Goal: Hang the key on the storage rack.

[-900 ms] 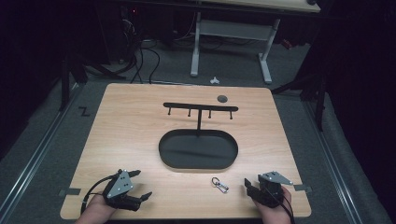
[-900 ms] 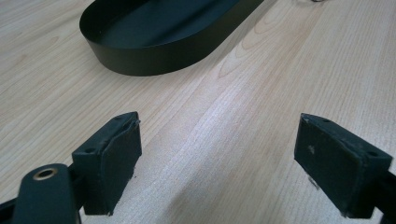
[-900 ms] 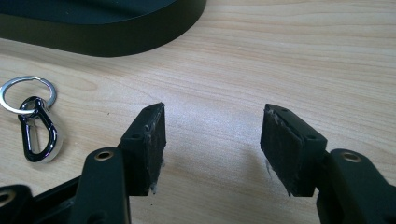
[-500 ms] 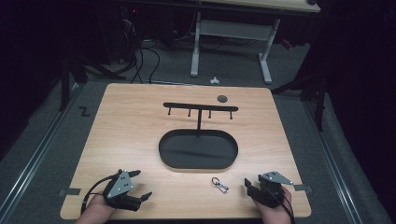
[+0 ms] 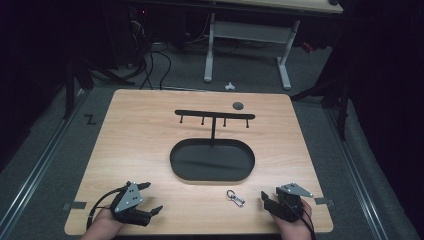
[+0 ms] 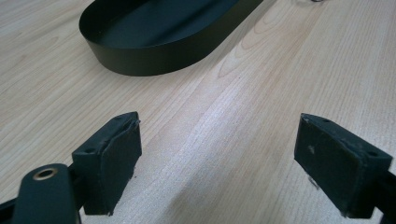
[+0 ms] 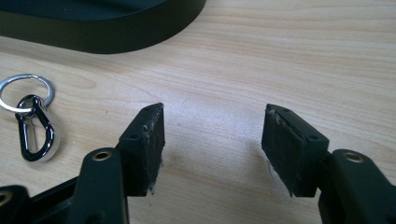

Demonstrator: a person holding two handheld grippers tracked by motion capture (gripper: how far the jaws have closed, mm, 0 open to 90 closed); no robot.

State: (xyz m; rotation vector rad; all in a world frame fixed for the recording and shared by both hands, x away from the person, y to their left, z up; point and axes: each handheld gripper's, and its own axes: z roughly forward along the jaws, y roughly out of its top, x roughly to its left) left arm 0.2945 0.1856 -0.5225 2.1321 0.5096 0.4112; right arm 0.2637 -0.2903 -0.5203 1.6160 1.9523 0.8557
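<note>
Right gripper view: the right gripper [image 7: 212, 140] has its fingers spread over bare bench [image 7: 299, 56], pinching nothing; the keyring clip [image 7: 29, 122] lies just left of them (untouched). Left gripper [image 6: 217, 158] fingers are spread too.

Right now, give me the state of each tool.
Left tool: open, holding nothing.
Right tool: open, holding nothing; key clip lies beside it.

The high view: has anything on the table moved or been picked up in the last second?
Nothing has visibly changed. The left gripper and the right gripper rest at the near edge of the table as before, jaws open and empty. The key clip lies untouched between them, in front of the black oval tray with its hook rack.
</note>
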